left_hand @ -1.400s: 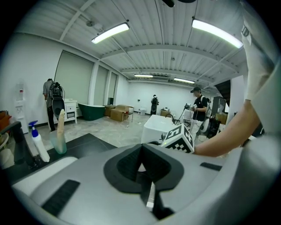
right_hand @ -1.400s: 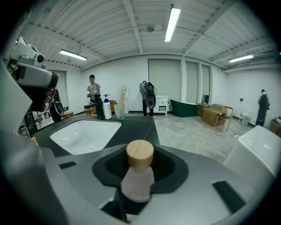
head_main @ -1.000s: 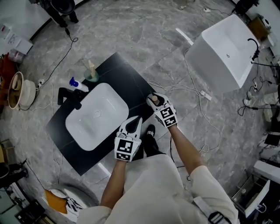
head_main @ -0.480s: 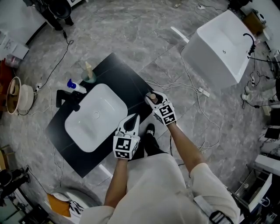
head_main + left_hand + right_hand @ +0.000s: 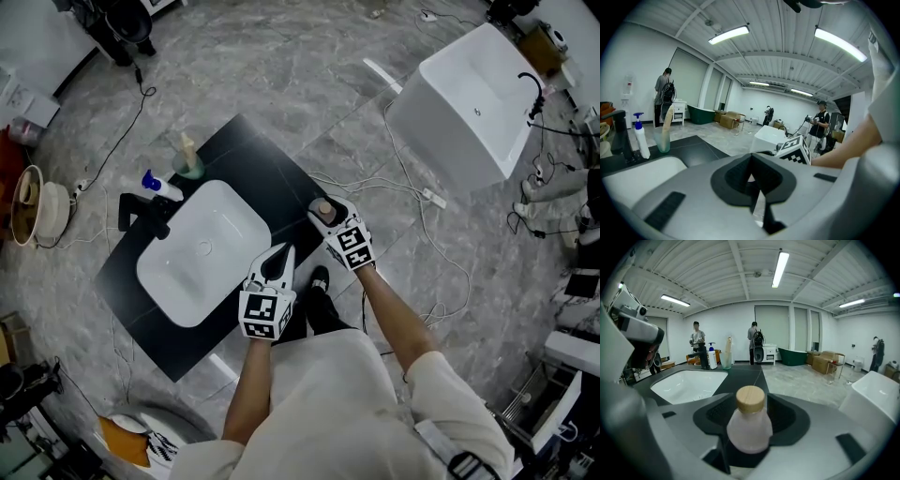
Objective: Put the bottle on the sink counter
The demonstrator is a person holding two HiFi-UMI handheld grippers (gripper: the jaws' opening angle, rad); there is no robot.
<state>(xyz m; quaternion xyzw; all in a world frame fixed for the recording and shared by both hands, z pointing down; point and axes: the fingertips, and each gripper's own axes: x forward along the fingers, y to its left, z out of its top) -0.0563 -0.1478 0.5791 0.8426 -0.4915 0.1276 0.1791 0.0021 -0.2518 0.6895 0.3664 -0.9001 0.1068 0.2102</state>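
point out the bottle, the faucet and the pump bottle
bottle (image 5: 749, 430), right gripper view, on its pale body
faucet (image 5: 139, 206), head view, on its black body
pump bottle (image 5: 643, 143), left gripper view, on its white body

Bottle (image 5: 749, 427): base sunk behind body of right gripper (image 5: 751, 414), jaws opening with bottle between them; contact with sink counter (image 5: 272, 159) not discernible. Head view shows only its cap (image 5: 324, 209). Counter's near edge hidden under person's torso (image 5: 328, 403). Pump bottle (image 5: 159, 184) label too small to read

Open lab hall, strip lights (image 5: 729, 34), mock sink counter (image 5: 258, 159), freestanding bathtub (image 5: 469, 103)
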